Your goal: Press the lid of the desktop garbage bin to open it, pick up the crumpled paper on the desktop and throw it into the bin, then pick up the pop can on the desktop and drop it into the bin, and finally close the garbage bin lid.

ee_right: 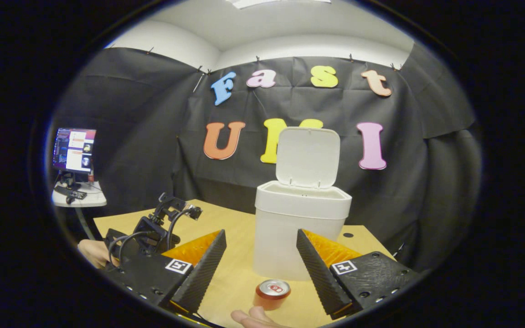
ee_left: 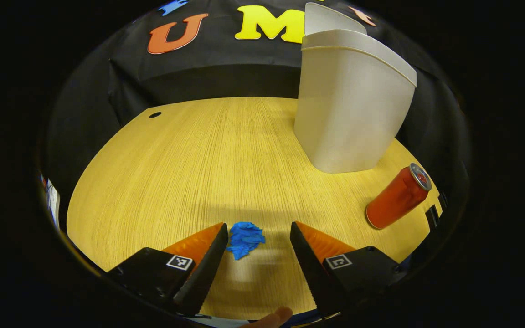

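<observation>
Lid (ee_right: 307,157) upright on bin (ee_right: 300,228). Left gripper (ee_left: 257,233) wide open, empty, crumpled paper (ee_left: 244,238) between fingers. Right gripper (ee_right: 260,243) wide open, empty, above can (ee_right: 272,293).

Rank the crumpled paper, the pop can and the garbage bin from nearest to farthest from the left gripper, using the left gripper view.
1. Crumpled paper: on the desktop between the open jaws of the left gripper.
2. Pop can: upright, farther off to the right.
3. Garbage bin: farthest, back right, lid up.

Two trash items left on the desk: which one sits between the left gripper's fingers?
The crumpled blue paper, lying between the open left gripper fingers. The red pop can stands off to the side by the bin.
</observation>
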`<state>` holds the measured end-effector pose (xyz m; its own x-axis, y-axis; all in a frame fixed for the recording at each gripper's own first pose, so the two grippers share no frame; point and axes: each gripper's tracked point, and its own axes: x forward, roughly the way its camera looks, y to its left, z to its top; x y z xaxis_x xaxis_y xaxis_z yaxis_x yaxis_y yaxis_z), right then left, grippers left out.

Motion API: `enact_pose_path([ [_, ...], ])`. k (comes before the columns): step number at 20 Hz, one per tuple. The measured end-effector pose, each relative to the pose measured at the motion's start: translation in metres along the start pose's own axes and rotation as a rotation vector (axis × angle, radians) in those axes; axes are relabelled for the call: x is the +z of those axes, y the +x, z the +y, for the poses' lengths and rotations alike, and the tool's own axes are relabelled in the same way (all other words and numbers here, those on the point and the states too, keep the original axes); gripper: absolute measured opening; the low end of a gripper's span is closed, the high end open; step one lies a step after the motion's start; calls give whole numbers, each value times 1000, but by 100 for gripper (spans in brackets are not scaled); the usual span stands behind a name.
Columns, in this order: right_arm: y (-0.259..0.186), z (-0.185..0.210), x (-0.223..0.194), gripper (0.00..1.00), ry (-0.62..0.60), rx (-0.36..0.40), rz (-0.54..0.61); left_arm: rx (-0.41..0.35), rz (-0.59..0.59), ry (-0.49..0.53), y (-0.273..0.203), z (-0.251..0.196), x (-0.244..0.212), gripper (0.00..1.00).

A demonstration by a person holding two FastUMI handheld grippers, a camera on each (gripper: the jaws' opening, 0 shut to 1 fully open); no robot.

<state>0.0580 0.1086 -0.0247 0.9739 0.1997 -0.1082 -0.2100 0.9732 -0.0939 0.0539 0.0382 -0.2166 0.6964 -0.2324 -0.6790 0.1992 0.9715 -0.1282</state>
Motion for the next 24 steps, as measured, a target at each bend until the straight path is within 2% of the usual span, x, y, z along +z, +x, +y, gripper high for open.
enact_pose_path([
  [1,1,-1,-2,95,5,-2,4,-8,5,-2,1,-1,-2,88],
  [2,0,-2,-6,95,10,-2,11,-8,17,-4,2,0,-4,92],
  [3,0,-2,-8,95,15,-1,17,-2,32,-7,2,1,-8,83],
  [5,-1,-3,-13,95,24,-1,26,-5,74,-22,3,2,-16,84],
  [6,-3,-2,-17,98,27,2,29,-9,86,-30,4,1,-18,77],
  [7,-5,-1,-20,95,26,5,32,-4,90,-32,4,2,-18,73],
  [12,-11,0,-47,98,10,9,42,31,80,-35,10,11,-12,67],
  [14,-12,1,-67,95,25,13,70,37,73,-36,12,13,-5,66],
  [15,-13,1,-77,95,38,16,87,45,71,-38,13,15,0,70],
  [17,-12,-3,-98,98,68,1,114,57,68,-49,15,18,9,57],
  [19,-12,-5,-120,98,92,-15,143,63,67,-52,15,19,21,51],
  [24,2,-9,-161,95,65,-56,213,106,37,-68,11,21,64,46],
])
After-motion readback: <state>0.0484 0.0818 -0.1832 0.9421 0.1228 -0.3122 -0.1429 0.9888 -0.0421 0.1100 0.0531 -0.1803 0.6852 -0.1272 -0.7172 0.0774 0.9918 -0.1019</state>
